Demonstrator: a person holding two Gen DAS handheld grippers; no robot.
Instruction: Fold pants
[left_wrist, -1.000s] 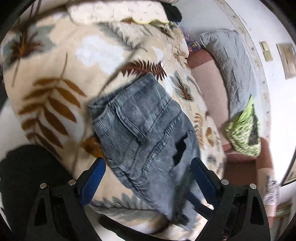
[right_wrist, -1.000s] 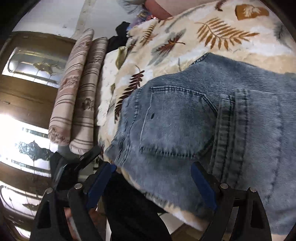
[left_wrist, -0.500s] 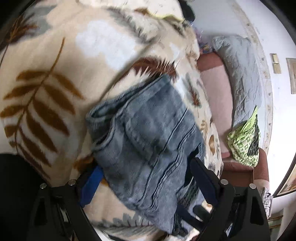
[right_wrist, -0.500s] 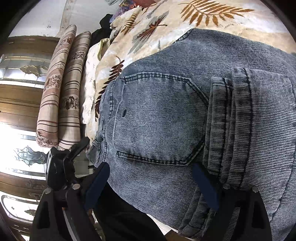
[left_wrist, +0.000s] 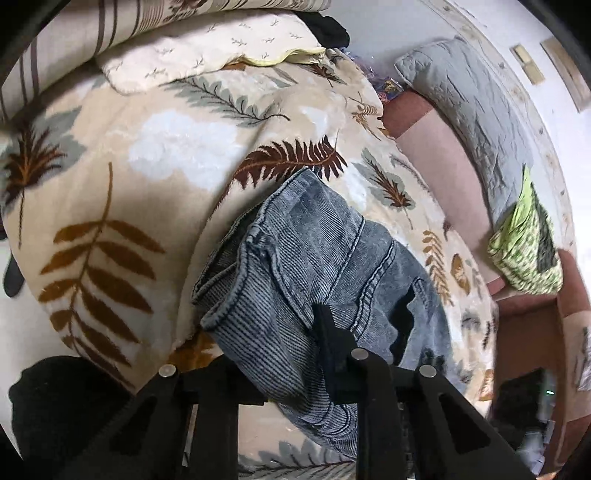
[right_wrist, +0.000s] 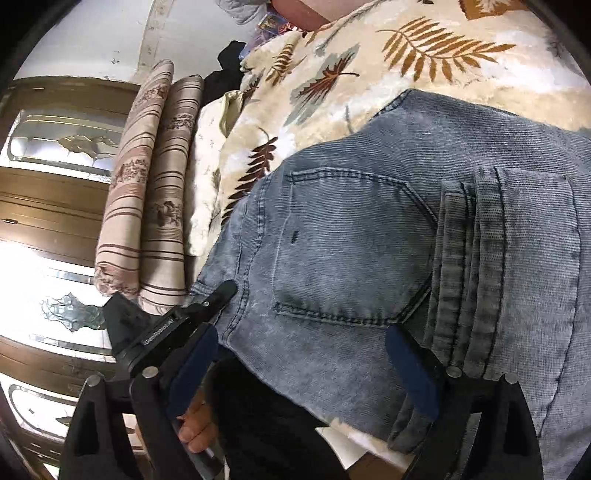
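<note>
The pants are blue-grey jeans, folded into a thick bundle on a cream leaf-print blanket. My left gripper is shut on the near edge of the bundle, which bulges between its fingers. In the right wrist view the jeans lie back pocket up, with stacked folds to the right. My right gripper is open, its blue pads either side of the near edge of the jeans, not clamping it. The left gripper's black body shows at the jeans' left corner.
Two striped bolster pillows and a cream pillow lie at the blanket's far end. A grey quilted cushion and a green patterned cloth sit on a pink sofa. A wooden glass-front cabinet stands behind.
My left gripper has closed on the near edge of the jeans bundle. My right gripper has stayed open and drawn back a little from the jeans.
</note>
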